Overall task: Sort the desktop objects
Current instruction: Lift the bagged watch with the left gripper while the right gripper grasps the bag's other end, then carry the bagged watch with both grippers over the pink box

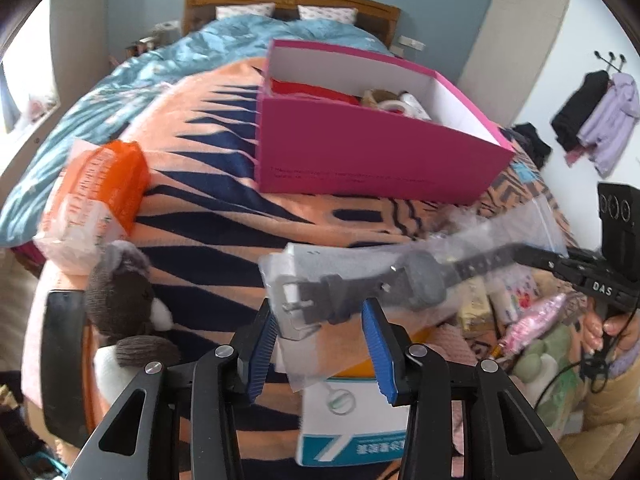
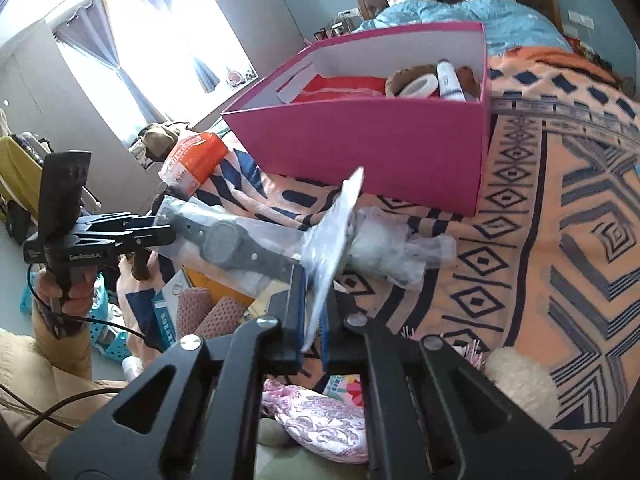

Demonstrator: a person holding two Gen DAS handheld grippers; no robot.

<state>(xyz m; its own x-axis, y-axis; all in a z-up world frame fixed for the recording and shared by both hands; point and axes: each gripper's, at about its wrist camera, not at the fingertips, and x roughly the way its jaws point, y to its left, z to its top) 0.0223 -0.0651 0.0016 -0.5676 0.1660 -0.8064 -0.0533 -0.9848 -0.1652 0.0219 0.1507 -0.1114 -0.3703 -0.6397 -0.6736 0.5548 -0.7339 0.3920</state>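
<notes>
While the left gripper [image 1: 320,322] fingers clamp the bagged watch [image 1: 360,284], the right gripper [image 2: 314,312] fingers pinch its bag.

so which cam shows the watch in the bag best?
Left wrist view. The watch lies broadside there, with buckle, case and strap seen through the clear bag. The right wrist view shows the watch smaller and off to the left; the bag stands edge-on at the right gripper and hides the strap's near end.
</notes>
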